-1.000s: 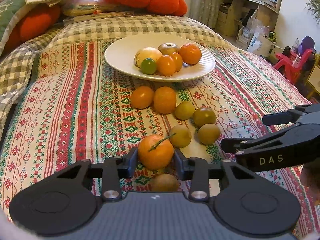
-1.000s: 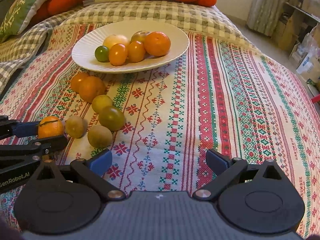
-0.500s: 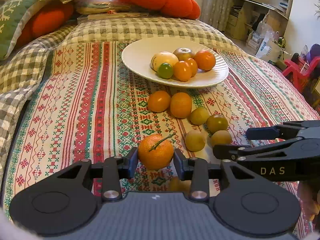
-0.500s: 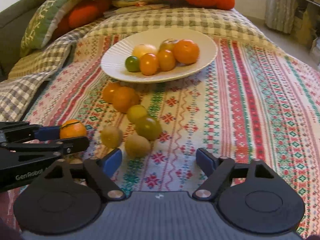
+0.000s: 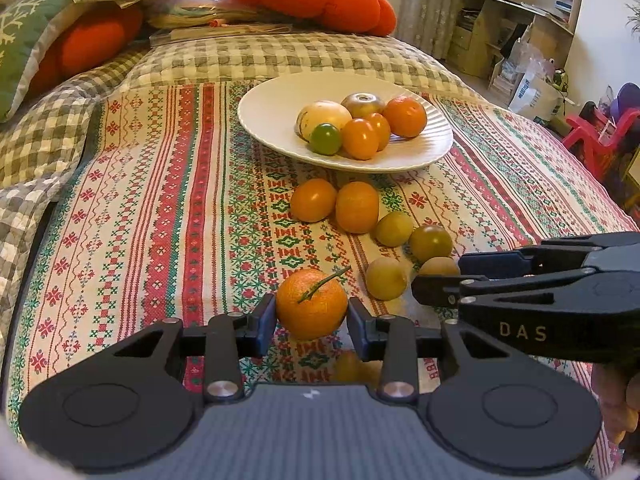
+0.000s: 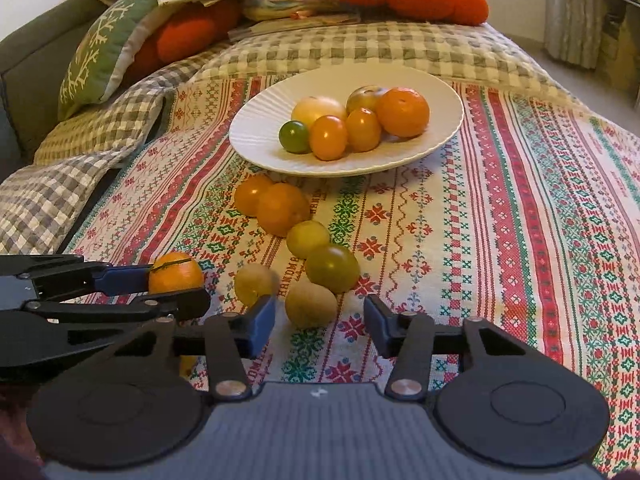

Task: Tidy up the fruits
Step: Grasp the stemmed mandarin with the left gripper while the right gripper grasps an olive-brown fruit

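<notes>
Between the blue pads of the right gripper, a tan round fruit is framed on the striped cloth, just on the near side of the white plate. The jaws have just been closing from a wide spread, yet a gap is seen on either side of the fruit, so it is not yet pinched. Beside it, further from the plate's right rim, the left gripper is clamped on a stemmed orange, which appears lifted clear of the cloth. Between the grippers and the plate, a loose line of fruit is left on the cloth: two orange ones nearest the plate, then yellow-green ones trailing toward the tools. Six fruits are already gathered on the plate. By the look of it, a second pick is being made while the first is held, with both loads probably bound for the plate.
</notes>
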The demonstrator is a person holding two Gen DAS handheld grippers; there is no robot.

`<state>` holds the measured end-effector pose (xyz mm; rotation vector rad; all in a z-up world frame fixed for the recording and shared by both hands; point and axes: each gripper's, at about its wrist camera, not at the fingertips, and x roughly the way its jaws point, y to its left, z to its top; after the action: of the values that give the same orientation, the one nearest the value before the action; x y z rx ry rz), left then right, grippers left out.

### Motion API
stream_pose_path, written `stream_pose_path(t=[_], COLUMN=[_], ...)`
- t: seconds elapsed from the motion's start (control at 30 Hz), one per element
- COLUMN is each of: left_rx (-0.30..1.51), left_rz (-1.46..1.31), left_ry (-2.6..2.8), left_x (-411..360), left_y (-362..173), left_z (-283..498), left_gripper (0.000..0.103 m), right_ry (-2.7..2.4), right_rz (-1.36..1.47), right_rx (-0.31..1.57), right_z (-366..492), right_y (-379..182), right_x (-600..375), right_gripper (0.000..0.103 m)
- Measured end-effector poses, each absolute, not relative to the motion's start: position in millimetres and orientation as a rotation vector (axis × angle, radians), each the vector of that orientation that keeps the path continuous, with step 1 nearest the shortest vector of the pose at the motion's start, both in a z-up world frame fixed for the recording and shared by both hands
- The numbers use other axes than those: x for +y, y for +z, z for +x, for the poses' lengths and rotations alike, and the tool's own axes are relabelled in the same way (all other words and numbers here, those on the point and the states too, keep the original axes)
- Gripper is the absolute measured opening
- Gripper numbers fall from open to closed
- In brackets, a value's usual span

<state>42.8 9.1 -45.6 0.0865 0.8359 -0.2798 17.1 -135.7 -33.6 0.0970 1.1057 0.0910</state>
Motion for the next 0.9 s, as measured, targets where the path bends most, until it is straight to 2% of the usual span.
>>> stream_pose_path(t=[0.13, 0.23, 0.9], left_rx=[0.836, 0.836, 0.814], left_rz=[0.097, 0.096, 0.067], left_ry=[-0.281, -0.281, -0.311], left_x=[8.3, 8.2, 7.0], left_y=[-46.1, -46.1, -36.7], left_z=[42.5, 42.4, 40.7], left_gripper=[0.026, 0.026, 0.026], right_ry=[0.099, 0.110, 0.124], right_rz=[0.089, 0.083, 0.140], right_rx=[1.107, 1.109, 1.073], right_z=[17.8, 17.4, 16.5], right_y=[-33.6, -33.1, -19.8], right_x=[-134.7, -133.3, -139.9], right_gripper=[0.031, 0.026, 0.025])
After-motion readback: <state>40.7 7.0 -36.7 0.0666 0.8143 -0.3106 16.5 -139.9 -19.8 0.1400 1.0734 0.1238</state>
